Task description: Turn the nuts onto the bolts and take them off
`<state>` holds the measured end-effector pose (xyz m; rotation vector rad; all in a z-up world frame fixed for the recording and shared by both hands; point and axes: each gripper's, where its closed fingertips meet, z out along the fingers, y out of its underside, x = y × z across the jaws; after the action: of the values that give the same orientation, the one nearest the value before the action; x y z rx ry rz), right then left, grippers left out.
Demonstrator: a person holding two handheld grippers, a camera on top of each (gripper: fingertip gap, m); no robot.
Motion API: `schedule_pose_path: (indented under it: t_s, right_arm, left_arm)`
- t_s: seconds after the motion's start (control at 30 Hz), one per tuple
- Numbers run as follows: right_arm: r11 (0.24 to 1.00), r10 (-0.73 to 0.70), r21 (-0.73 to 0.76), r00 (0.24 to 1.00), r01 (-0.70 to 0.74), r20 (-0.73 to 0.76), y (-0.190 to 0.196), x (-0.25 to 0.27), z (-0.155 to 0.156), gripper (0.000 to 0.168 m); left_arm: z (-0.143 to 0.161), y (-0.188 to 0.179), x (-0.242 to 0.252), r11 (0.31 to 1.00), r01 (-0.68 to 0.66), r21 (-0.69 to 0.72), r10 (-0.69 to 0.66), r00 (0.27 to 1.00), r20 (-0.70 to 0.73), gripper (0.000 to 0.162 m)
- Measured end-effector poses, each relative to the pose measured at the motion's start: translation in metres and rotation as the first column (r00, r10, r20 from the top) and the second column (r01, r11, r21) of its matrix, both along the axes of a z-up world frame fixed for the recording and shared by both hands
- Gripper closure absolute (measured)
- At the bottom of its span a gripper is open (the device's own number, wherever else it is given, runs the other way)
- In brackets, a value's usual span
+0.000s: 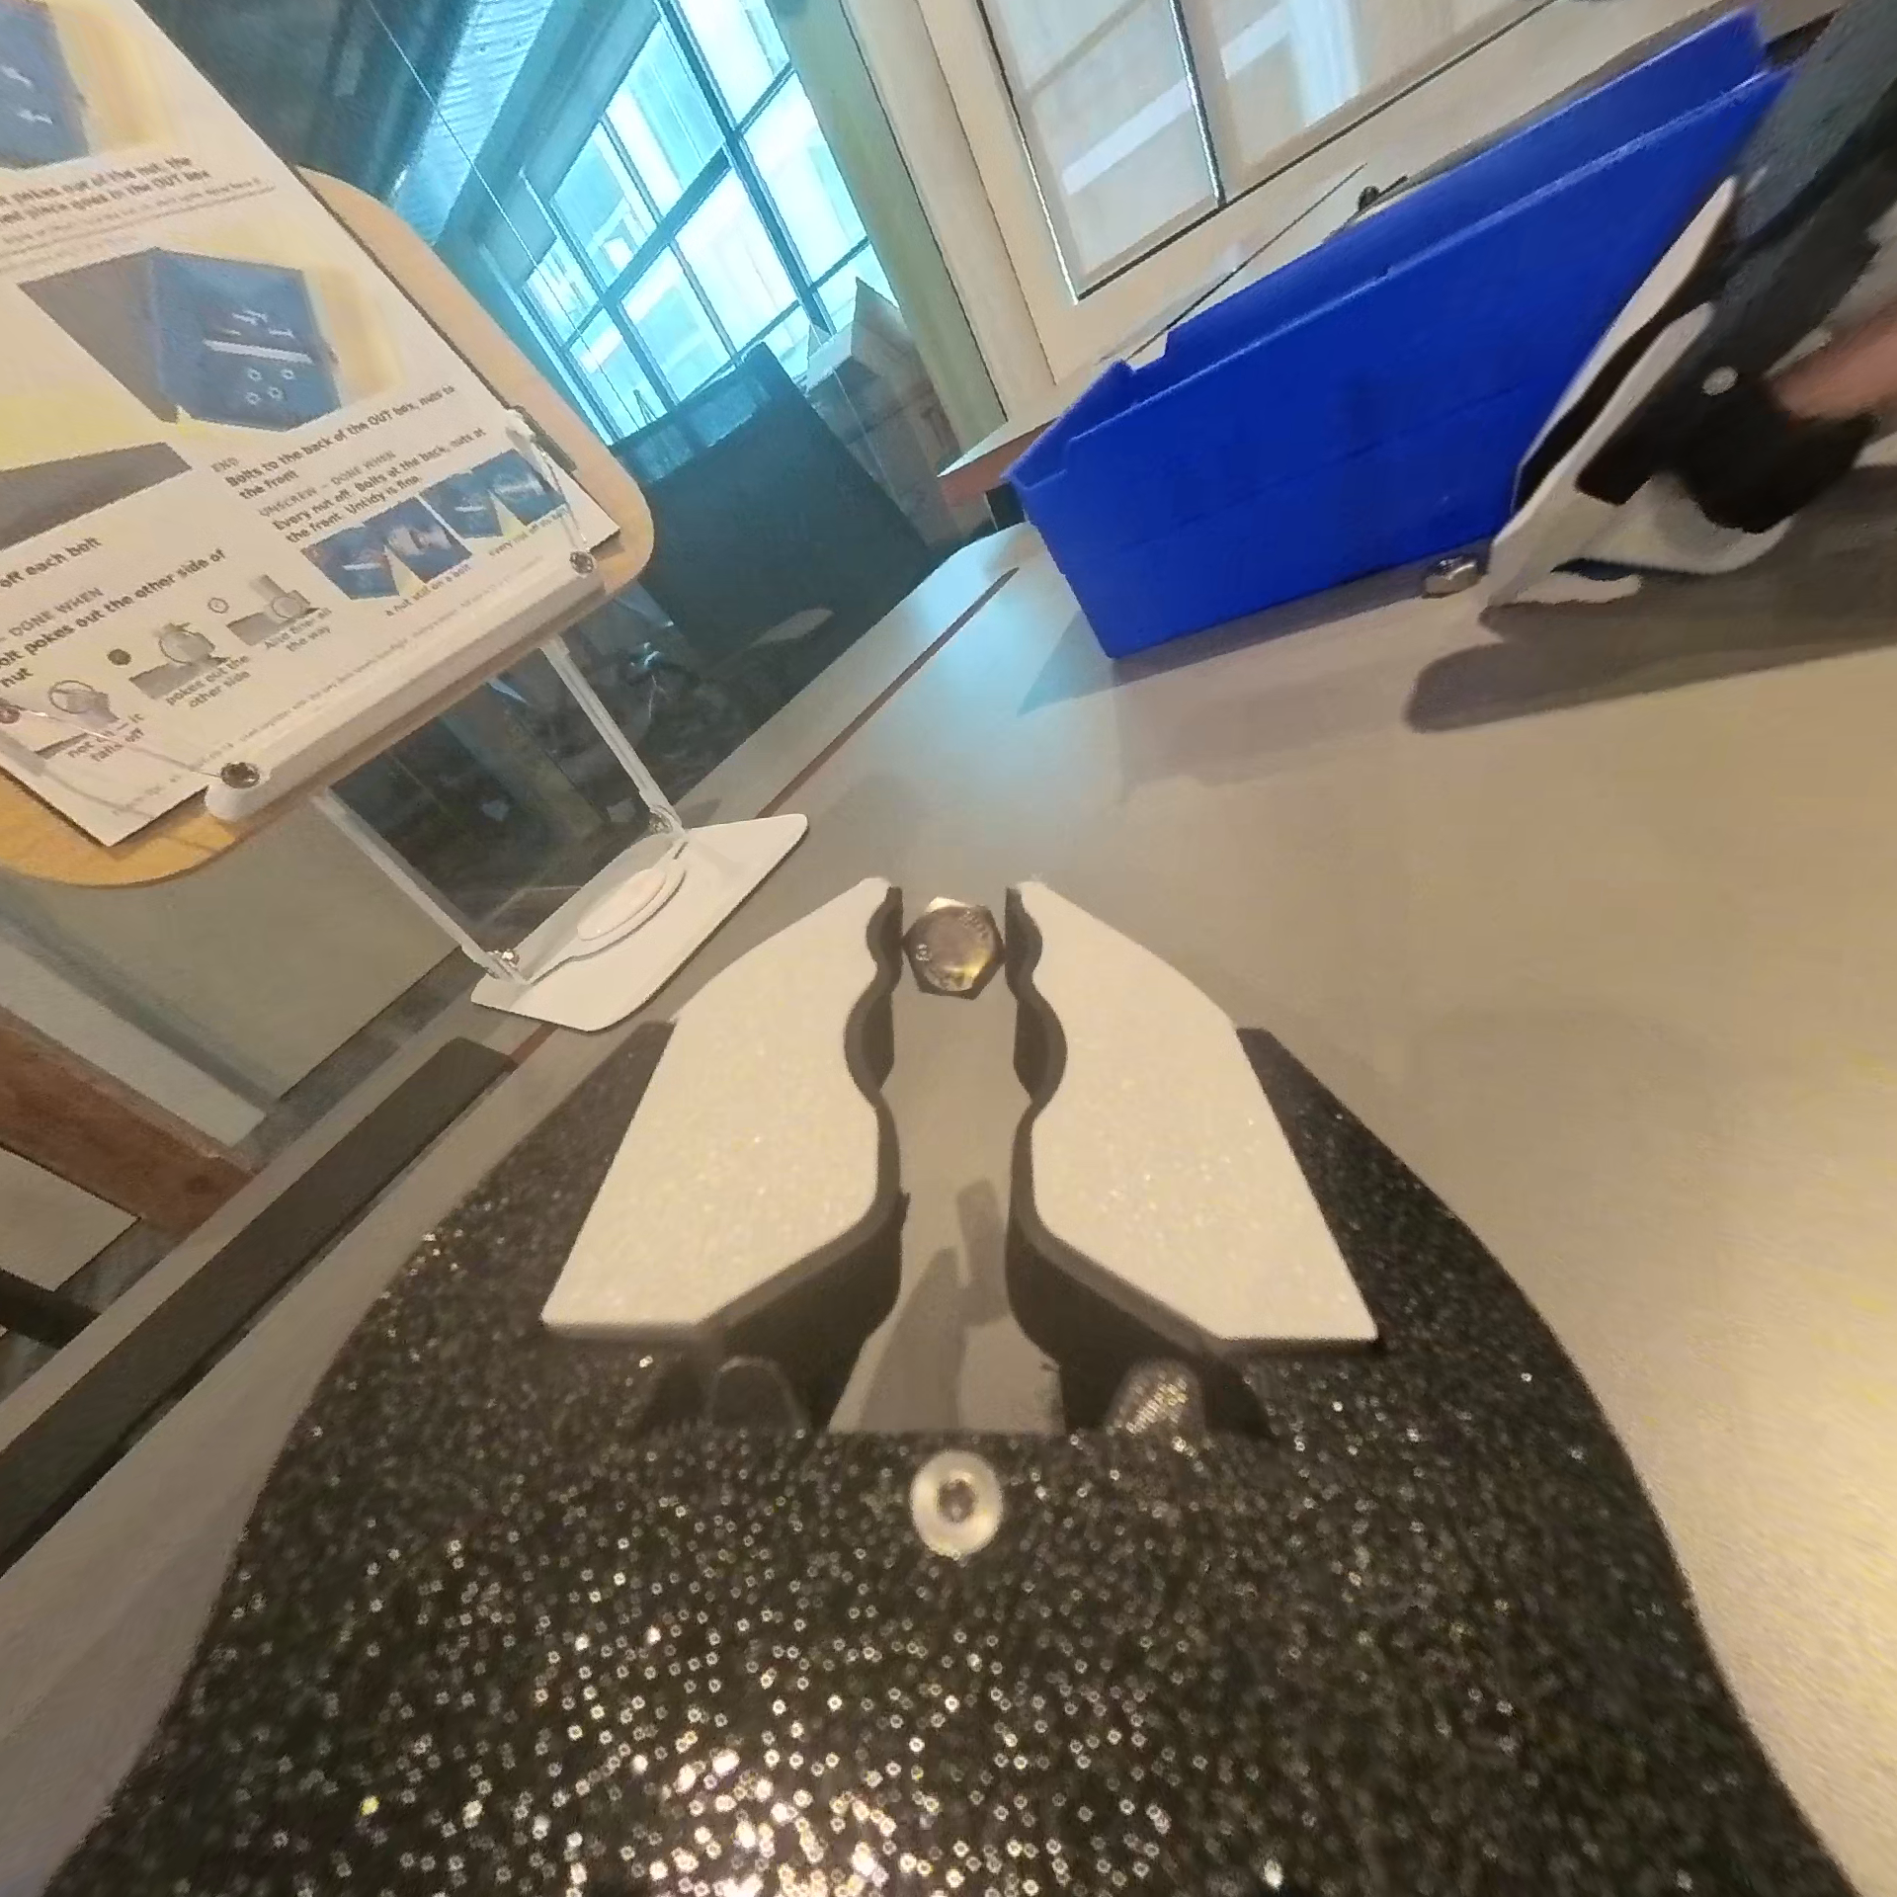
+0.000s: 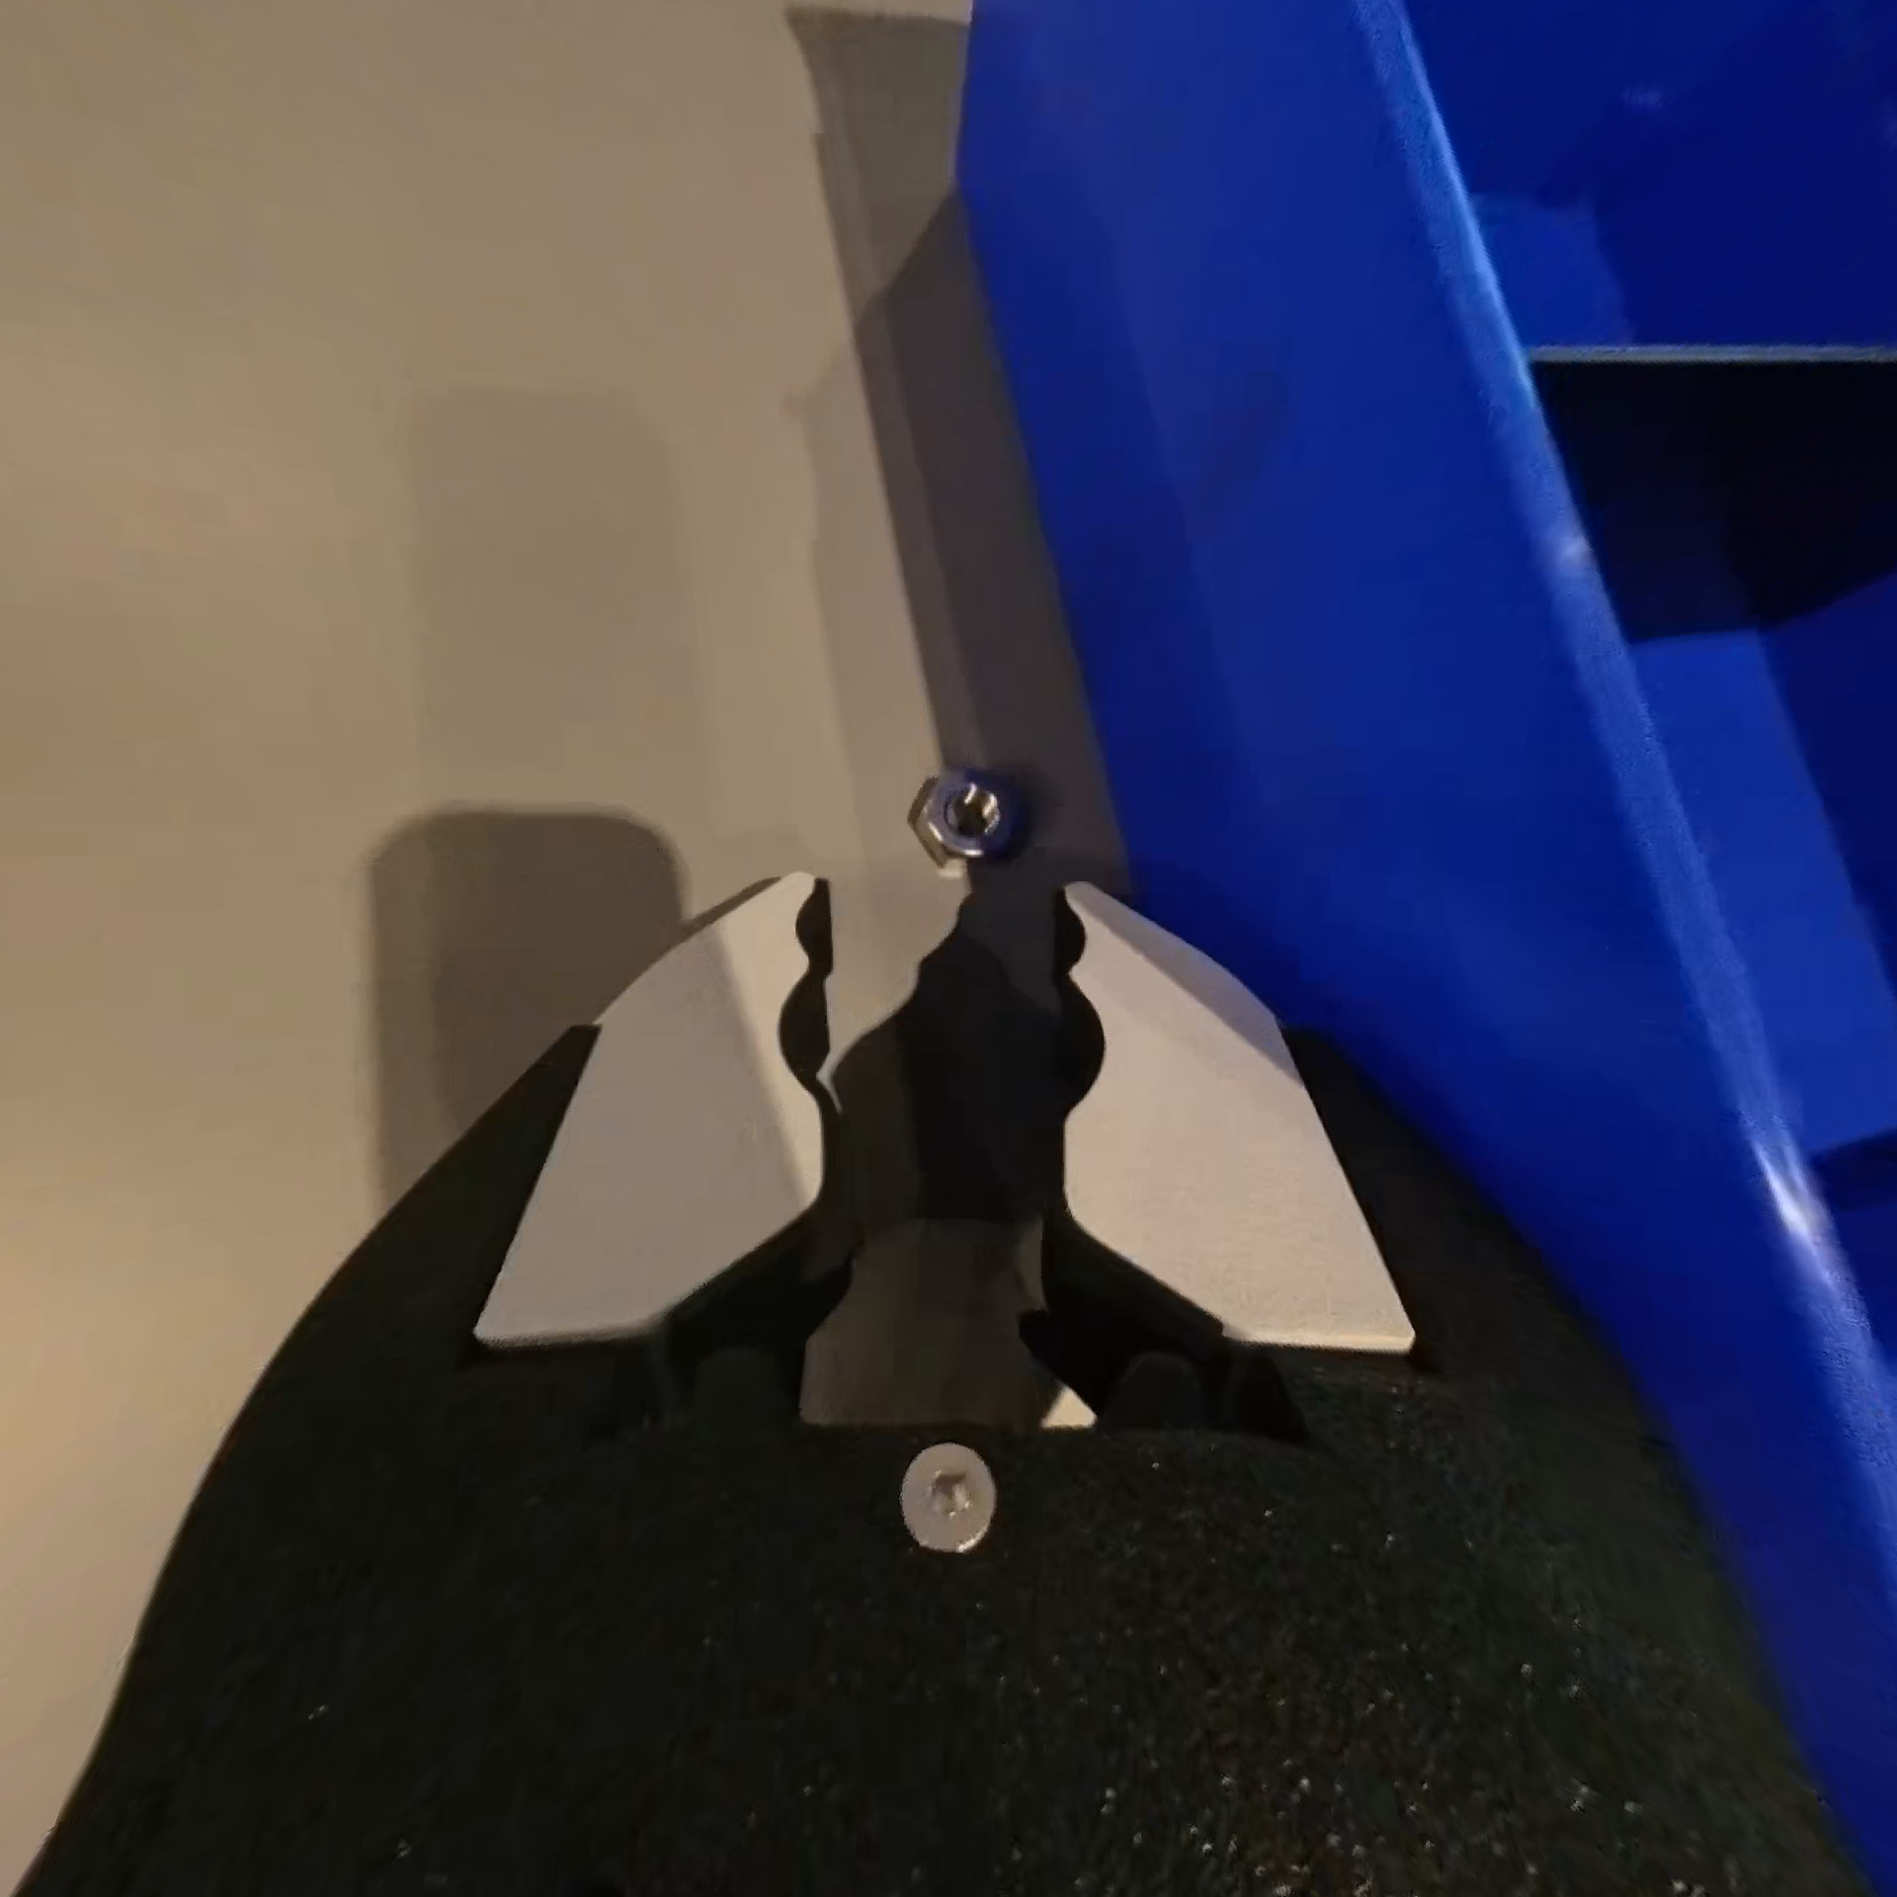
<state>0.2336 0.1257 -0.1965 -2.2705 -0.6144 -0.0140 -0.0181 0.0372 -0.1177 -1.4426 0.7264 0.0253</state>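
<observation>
Steel bolt point(image 1: 950, 944) gripped by head in my left tool point(image 1: 950, 950); right tool point(image 2: 942, 903) wide, short of nut point(image 2: 960, 821) on desk point(image 2: 411, 411) beside blue bin point(image 2: 1334, 719). Next: pinch nut squarely.

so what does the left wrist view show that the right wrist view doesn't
Only the left wrist view shows the bolt, its hex head held between the left gripper tips, plus an instruction sheet on a stand and windows. Only the right wrist view shows the nut's threaded hole and the bin's inner divider. Both show the blue bin, the nut, the open right gripper and the grey table.
</observation>
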Motion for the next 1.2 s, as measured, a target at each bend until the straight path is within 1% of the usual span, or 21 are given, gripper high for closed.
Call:
schedule_pose_path:
  t_s: [0.17,0.3,0.4,0.53,0.6,0.7,0.83,0.9,1.0,1.1,1.2]
  right_arm:
    - [0.999,-0.034,-0.037,0.995,0.03,-0.096,0.011,-0.004,-0.003,0.132]
    - [0.998,-0.042,-0.051,0.991,0.035,-0.128,0.017,-0.006,-0.004,0.138]
    - [0.997,-0.05,-0.066,0.986,0.04,-0.162,0.019,-0.008,-0.004,0.148]
    - [0.998,-0.037,-0.055,0.986,0.029,-0.159,0.019,-0.009,-0.003,0.15]
    - [1.0,-0.003,0.0,0.991,0.003,-0.134,0.02,-0.011,0.0,0.15]
    - [0.993,0.079,0.096,0.995,-0.074,-0.053,0.017,-0.018,0.008,0.15]
    - [0.952,0.16,0.255,0.985,-0.17,0.059,0.014,-0.031,0.031,0.15]
    - [0.929,0.189,0.304,0.977,-0.21,0.098,0.012,-0.036,0.038,0.15]
    - [0.902,0.239,0.342,0.965,-0.262,0.11,0.008,-0.045,0.044,0.15]
    - [0.881,0.269,0.383,0.96,-0.278,0.08,0.004,-0.05,0.054,0.15]
    - [0.854,0.269,0.455,0.963,-0.252,0.028,-0.005,-0.045,0.076,0.15]
  left_arm:
    - [-0.002,0.0,0.002,1.0,0.006,-0.006,-0.006,1.0,-0.012,0.144]
    - [-0.003,0.0,0.003,1.0,0.011,-0.009,-0.011,1.0,-0.02,0.144]
    - [-0.003,0.0,0.003,1.0,0.012,-0.008,-0.012,1.0,-0.019,0.144]
    - [-0.003,0.0,0.004,1.0,0.015,-0.01,-0.015,1.0,-0.024,0.144]
    - [-0.003,-0.001,0.004,1.0,0.016,-0.009,-0.016,1.0,-0.026,0.144]
    - [-0.003,-0.001,0.004,1.0,0.018,-0.009,-0.018,1.0,-0.025,0.144]
    - [-0.003,-0.001,0.004,1.0,0.019,-0.007,-0.019,1.0,-0.025,0.144]
    - [-0.003,-0.001,0.005,1.0,0.02,-0.006,-0.02,1.0,-0.024,0.144]
    - [-0.002,-0.002,0.006,1.0,0.025,-0.006,-0.025,0.999,-0.021,0.144]
    - [-0.002,-0.002,0.008,0.999,0.033,-0.007,-0.033,0.999,-0.024,0.144]
    - [-0.003,-0.003,0.008,0.999,0.036,-0.003,-0.036,0.999,-0.028,0.144]
